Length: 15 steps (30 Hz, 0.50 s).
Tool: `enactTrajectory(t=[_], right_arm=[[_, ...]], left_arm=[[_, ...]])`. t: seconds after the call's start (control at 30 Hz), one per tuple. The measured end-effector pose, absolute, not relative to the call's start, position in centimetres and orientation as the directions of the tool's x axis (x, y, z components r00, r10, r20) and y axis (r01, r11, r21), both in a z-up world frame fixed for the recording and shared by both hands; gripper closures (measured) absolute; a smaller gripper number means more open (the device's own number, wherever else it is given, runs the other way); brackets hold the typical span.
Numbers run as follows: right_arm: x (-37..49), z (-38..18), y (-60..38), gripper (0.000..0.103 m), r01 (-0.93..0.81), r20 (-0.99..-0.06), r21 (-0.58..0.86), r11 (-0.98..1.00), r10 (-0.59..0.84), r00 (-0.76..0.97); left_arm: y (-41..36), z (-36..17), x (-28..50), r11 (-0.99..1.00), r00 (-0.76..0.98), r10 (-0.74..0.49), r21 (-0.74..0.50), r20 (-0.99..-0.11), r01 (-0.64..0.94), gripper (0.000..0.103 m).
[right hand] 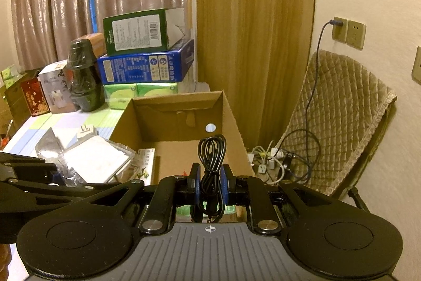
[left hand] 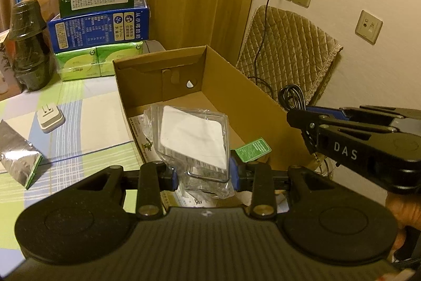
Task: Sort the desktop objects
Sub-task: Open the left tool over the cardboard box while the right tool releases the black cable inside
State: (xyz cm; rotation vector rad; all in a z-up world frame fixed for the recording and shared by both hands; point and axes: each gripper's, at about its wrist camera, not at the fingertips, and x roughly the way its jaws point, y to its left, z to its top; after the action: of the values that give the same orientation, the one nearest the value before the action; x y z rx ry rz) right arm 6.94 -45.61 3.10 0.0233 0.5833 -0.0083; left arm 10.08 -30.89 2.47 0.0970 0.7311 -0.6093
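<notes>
Clear plastic packet [left hand: 193, 141] with a white square insert: pinched between the blue pads of the left gripper [left hand: 204, 174], held above the near end of the open cardboard box [left hand: 236, 86]. The packet is tilted, its flat white face turned up and toward the camera. Long axis runs from the pads up and away to the left, toward the box's left wall; a crumpled plastic end hangs below the pads.

Coiled black cable [right hand: 211, 165]: clamped between the blue pads of the right gripper [right hand: 210, 187], fingers drawn close on the bundle. Long axis of the coil runs along the fingers; the looped end points forward over the box interior, and the loose ends with the plug sit behind the pads, toward the camera. In the left wrist view the right gripper enters from the right, over the box's right wall, the coil's loop showing just past it.

Printed leaflet [left hand: 143, 131] lies on the box floor at its left wall. A white plug adapter [left hand: 50, 117] and a silvery foil pouch [left hand: 18, 154] lie on the checked tablecloth [left hand: 79, 123] left of the box. Stacked cartons [left hand: 100, 25] stand behind.
</notes>
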Motion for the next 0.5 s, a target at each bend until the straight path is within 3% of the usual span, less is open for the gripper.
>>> enactTrajectory(t=[0.17,0.27,0.5], right_arm=[[7.6,3.1,-45.9,0.091,0.021,-0.555,0.020,1.000,-0.006,0.832],[7.6,3.0,-46.0,0.091,0.025,-0.558,0.029,0.999,-0.005,0.830],[7.6,2.2,-45.9,0.091,0.022,-0.574,0.041,0.999,0.005,0.819]], left_arm=[[-31.8,2.6,11.2,0.819,0.578,-0.486,-0.110,-0.656,0.563,0.071],[-32.2,2.3,12.3,0.827,0.574,-0.469,-0.107,-0.671,0.552,0.062],[-29.8,2.6,12.8,0.847,0.598,-0.456,-0.113,-0.659,0.520,0.062]])
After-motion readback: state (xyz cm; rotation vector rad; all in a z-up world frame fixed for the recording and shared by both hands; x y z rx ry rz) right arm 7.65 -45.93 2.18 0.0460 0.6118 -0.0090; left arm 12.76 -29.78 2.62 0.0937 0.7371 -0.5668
